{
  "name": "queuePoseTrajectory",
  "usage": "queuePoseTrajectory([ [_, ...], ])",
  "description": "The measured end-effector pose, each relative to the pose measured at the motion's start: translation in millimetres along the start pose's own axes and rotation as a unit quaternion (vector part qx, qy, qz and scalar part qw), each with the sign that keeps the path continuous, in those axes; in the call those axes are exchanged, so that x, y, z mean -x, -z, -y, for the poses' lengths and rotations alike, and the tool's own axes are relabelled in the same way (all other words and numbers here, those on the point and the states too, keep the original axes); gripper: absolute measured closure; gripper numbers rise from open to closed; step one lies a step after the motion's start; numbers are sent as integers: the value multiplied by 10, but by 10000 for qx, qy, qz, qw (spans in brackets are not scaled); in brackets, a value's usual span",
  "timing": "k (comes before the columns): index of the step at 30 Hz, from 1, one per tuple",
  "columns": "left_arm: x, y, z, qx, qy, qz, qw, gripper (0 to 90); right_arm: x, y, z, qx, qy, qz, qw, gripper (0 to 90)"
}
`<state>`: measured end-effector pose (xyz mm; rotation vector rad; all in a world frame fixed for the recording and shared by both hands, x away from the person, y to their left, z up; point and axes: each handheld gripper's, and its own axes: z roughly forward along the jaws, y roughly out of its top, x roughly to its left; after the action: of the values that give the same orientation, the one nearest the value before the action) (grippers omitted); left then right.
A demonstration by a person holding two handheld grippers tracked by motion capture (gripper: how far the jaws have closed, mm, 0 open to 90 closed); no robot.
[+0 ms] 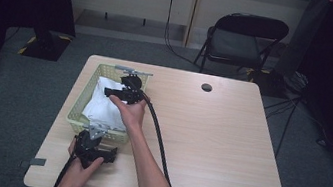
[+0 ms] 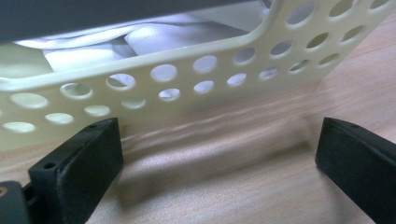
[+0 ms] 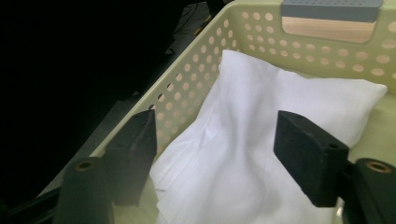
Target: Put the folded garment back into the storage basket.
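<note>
A pale yellow perforated basket [image 1: 87, 77] stands at the table's left and holds a white cloth [image 1: 102, 104]. My right gripper [image 1: 115, 92] hovers over the cloth inside the basket, jaws open with nothing between them; its own view looks down on the white cloth [image 3: 243, 140] and the basket wall [image 3: 187, 88]. My left gripper [image 1: 95, 149] rests low on the table just in front of the basket's near wall [image 2: 154, 88], open and empty, with the cloth [image 2: 154, 39] seen over the rim.
A wooden table [image 1: 216, 147] has a dark round hole [image 1: 206, 87] near its far edge. A black folding chair [image 1: 244, 37] stands beyond the table. A thick black cable [image 1: 159, 143] trails from my right gripper along the forearm.
</note>
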<state>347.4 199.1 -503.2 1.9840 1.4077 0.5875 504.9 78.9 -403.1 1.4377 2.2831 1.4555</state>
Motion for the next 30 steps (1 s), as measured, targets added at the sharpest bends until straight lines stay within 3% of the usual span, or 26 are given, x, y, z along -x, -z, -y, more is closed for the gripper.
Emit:
queuePoseTrajectory([
  [5, 0, 0, 0, 1, 0, 0, 10000, 1, 1, 63, 15, 16, 97, 60, 9999, 203],
  [11, 0, 0, 0, -2, 0, 0, 10000, 1, -4, 159, 73, 100, 293, -72, 9995, 108],
  [21, 0, 0, 0, 0, 2, 1, 10000, 1, 40, 307, 65, 286, 249, -71, 9993, 84],
  [23, 0, 0, 0, -3, 0, 1, 10000, 1, 49, 367, 49, 318, 235, 55, 9992, 80],
  [30, 0, 0, 0, -1, 2, 1, 10000, 1, 61, 482, 55, 369, 337, 142, 9987, 81],
])
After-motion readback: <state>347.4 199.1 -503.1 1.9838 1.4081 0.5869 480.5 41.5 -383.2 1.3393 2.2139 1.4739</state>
